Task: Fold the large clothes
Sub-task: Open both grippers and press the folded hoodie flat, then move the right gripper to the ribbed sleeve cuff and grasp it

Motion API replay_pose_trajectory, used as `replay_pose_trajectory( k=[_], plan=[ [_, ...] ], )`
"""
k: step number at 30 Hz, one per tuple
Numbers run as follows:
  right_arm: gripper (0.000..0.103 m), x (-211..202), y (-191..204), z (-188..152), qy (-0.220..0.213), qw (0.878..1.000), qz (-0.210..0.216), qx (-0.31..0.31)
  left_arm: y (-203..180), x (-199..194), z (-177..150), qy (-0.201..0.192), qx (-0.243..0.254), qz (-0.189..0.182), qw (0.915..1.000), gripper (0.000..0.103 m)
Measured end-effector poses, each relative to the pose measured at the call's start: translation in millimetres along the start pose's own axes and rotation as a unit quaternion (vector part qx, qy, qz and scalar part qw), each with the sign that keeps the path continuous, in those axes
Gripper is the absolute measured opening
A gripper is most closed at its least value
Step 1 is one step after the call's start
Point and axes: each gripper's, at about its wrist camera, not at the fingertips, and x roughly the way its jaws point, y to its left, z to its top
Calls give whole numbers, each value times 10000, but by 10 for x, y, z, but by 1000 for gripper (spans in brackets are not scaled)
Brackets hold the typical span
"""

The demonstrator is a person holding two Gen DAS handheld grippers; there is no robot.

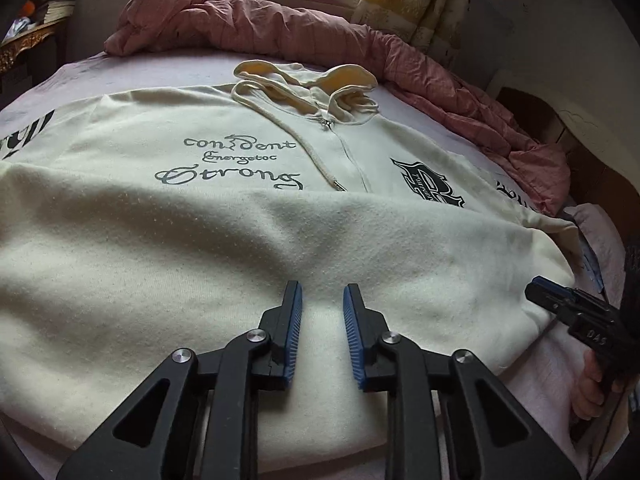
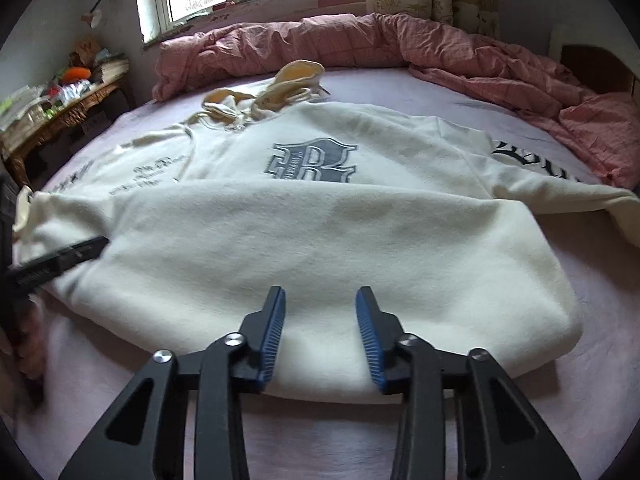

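Working with a soft, floppy cream zip hoodie (image 1: 248, 216) spread on the bed (image 2: 500, 100), you've both grippers, left gripper (image 1: 321, 304) and right gripper (image 2: 320, 306), slightly parted, pinching nothing, so grab its thick doubled near edge.

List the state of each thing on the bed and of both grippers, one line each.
Hoodie: flat, zipped, bottom half folded up.
Hood: spread open, lining showing.
Pink quilt: bunched along the far edge.
Left hand-held gripper: jaws apart over the fold.
Right hand-held gripper: jaws apart over the fold.
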Motion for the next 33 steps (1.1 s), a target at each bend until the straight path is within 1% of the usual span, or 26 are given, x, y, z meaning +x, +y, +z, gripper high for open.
replay_pose_trajectory(
  k=[1,3,5,6,7,8,9,11,13,15,17,18,19,20,21,22,23,24,26,28,29,30,32,33],
  plan=[
    [32,-23,89,25,5,9996,262,39,-6,-2,-7,-15,21,17,10000,22],
    [31,-24,334,63,35,9982,598,-72,31,-14,-10,-31,-50,-74,10000,22],
    [31,58,567,70,151,9968,777,-64,65,-13,-5,-39,-118,-153,9998,22],
    [31,169,648,62,352,9964,768,-19,64,-14,-1,-53,-109,-148,9998,22],
    [31,340,729,45,648,9963,557,9,52,-14,-1,-72,-79,-126,9999,22],
    [31,440,781,25,627,9975,319,-15,35,-21,-9,-94,-33,-82,9999,22],
    [31,451,830,40,392,9990,174,-91,15,-20,-13,-114,7,-37,9999,22],
    [31,484,902,118,292,9991,-31,-300,12,-26,-18,-131,13,-34,9999,22],
    [31,462,840,236,165,9995,-137,-218,40,-25,-16,-131,-54,-112,9998,22],
    [31,358,658,350,-99,9994,-344,9,58,-25,-11,-131,-95,-160,9997,22],
    [31,173,354,442,-406,9979,-430,280,59,-32,-12,-128,-81,-134,9998,22],
    [36,44,142,475,-563,9964,-462,426,52,-37,-12,-134,-50,-98,9998,22],
    [46,-72,-59,495,-672,9949,-518,548,44,-42,-14,-148,-18,-80,9999,22],
    [55,-224,-303,497,-778,9926,-624,692,39,-39,-13,-149,-1,-66,9999,22],
    [67,-355,-583,506,-868,9893,-805,855,34,-30,-11,-137,-1,-62,9999,22],
    [73,-465,-855,501,-909,9856,-1003,1015,36,-28,-10,-133,-8,-65,9999,22],
    [74,-556,-1146,497,-823,9821,-1223,1175,33,-29,-10,-133,-9,-62,9999,22],
    [79,-629,-1472,478,-665,9793,-1343,1364,31,-28,-11,-134,2,-47,9999,22],
    [80,-746,-2074,383,-518,9719,-1363,1848,23,-28,-9,-135,44,5,9999,22],
    [81,-886,-2683,223,-629,9552,-1576,2423,-4,-23,-5,-138,91,79,9998,22],
    [81,-938,-2911,140,-712,9483,-1663,2608,-10,-21,-4,-139,107,114,9998,22],
    [82,-985,-3172,57,-831,9388,-1791,2821,-16,-21,-6,-143,125,142,9997,22],
    [84,-1037,-3606,-99,-1041,9165,-2062,3266,-35,-20,-10,-155,147,166,9996,22],
    [84,-1044,-3829,-184,-1076,9024,-2210,3541,-36,-20,-10,-155,136,153,9997,22]
  ],
)
